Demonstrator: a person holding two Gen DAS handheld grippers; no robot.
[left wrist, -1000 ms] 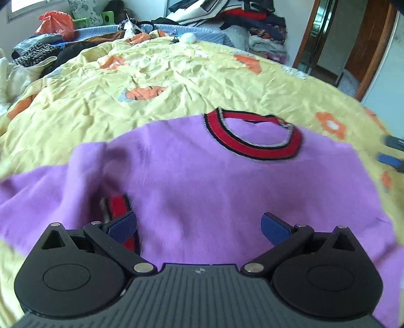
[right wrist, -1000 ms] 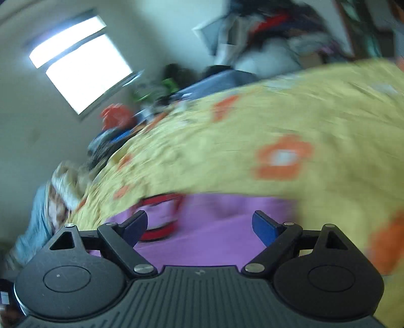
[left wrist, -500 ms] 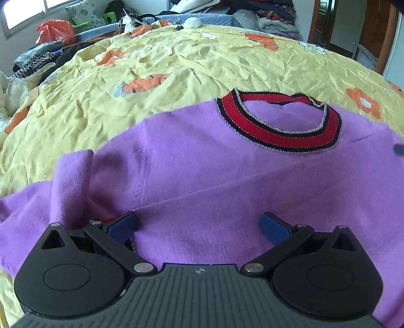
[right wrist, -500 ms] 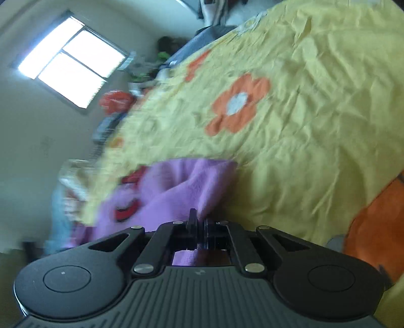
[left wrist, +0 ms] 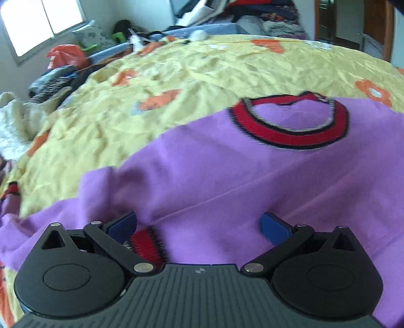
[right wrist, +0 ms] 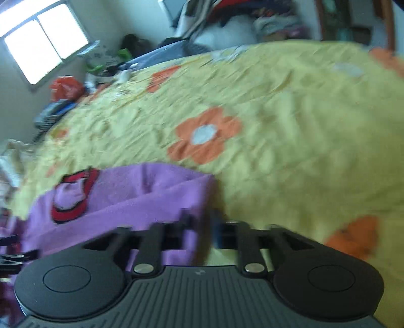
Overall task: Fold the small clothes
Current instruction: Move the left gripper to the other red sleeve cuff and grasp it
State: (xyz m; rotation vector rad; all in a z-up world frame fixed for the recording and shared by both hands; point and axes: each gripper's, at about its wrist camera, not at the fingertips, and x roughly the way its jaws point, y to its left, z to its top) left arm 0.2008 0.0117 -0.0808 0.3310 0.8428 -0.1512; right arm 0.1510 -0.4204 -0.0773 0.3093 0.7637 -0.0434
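Observation:
A purple sweater with a red, black-edged collar lies on a yellow flowered bedspread. My left gripper is open just over the sweater's near part; a red striped cuff lies by its left finger. In the right wrist view the sweater shows with its collar at the left. My right gripper is nearly closed with the sweater's right edge between its fingers, lifted into a fold.
Piled clothes and bags lie along the far edge of the bed. A window is at the far left and a wooden door frame at the far right. White bedding lies at the left.
My right gripper closed on the sweater's right edge and has pulled it up and leftwards. My left gripper stayed open and drew closer over the sweater.

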